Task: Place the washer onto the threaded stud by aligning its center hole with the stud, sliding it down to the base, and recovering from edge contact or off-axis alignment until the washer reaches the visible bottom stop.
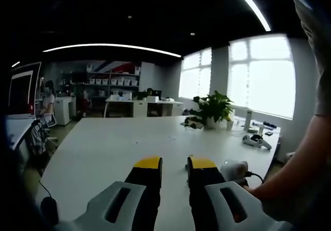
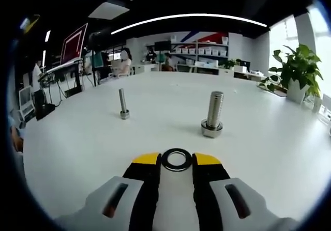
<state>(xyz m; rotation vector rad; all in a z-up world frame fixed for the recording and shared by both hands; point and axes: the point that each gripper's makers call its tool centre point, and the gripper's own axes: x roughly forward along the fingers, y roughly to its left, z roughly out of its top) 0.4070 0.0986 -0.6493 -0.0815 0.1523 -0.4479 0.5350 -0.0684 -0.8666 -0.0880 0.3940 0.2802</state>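
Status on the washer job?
Done: right gripper holds the washer flat between its fingertips. In hand: bringing it toward the big stud, upright on the table, still bare. Left: align, slide down to base. Left gripper is open, idle.

Open office: desks [image 1: 139, 107], shelving [image 2: 204, 50]
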